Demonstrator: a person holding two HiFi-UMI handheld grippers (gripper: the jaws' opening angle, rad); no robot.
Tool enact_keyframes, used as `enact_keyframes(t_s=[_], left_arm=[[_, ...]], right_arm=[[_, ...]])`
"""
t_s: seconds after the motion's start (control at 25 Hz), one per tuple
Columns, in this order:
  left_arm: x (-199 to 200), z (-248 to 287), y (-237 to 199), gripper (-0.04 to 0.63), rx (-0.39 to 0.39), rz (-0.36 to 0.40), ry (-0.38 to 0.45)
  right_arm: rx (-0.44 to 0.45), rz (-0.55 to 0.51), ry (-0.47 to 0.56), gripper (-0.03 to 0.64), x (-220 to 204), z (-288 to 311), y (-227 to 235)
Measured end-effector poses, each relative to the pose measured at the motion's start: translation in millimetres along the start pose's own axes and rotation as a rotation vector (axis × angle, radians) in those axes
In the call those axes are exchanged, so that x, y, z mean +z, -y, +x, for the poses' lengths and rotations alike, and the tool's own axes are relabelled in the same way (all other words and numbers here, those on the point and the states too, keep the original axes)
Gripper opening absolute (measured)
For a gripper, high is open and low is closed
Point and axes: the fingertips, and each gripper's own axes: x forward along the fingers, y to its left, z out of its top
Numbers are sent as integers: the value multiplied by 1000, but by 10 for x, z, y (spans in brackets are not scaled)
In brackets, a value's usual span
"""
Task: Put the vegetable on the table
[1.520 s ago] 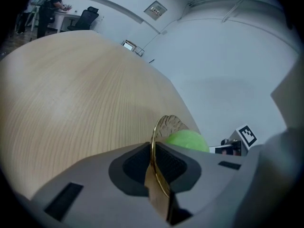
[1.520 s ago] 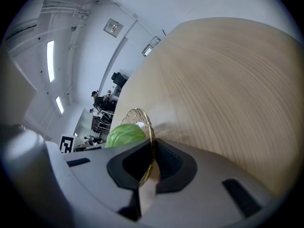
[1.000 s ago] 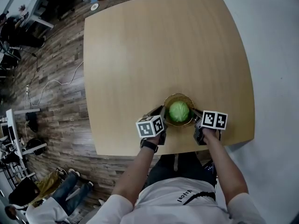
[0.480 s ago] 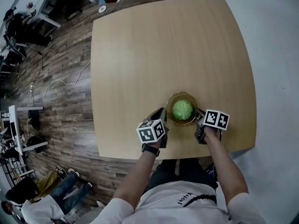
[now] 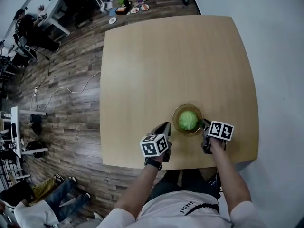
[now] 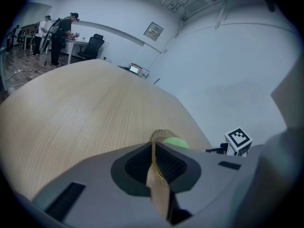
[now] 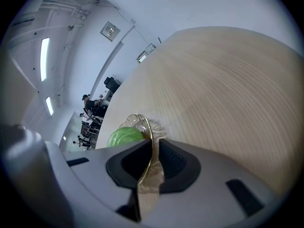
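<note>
Here, left claw [image 5: 166, 127] and right claw [image 5: 204, 124] pinch the bowl [image 5: 176, 123] rim.
Cabbage [image 5: 188, 120] inside; desk [image 5: 166, 65] front edge near, open wood beyond.

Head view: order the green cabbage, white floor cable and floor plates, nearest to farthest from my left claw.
1. Round green cabbage, in the amber glass bowl the left claw grips.
2. Thin white cable, floor, leftward.
3. Small round plates, floor beyond table.

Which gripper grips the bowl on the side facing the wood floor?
The left gripper, shut on the bowl at its rim; the right gripper clamps the opposite rim, toward the pale floor.
</note>
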Motion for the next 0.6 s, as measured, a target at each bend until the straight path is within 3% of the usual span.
enact_keyframes(t_s=[0.32, 0.6], left_arm=[[125, -319, 308, 32, -76, 4, 26], [138, -759, 658, 32, -189, 39, 59]], right_arm=[[-71, -98, 60, 37, 72, -391, -103], [67, -273, 113, 18, -167, -746, -895]])
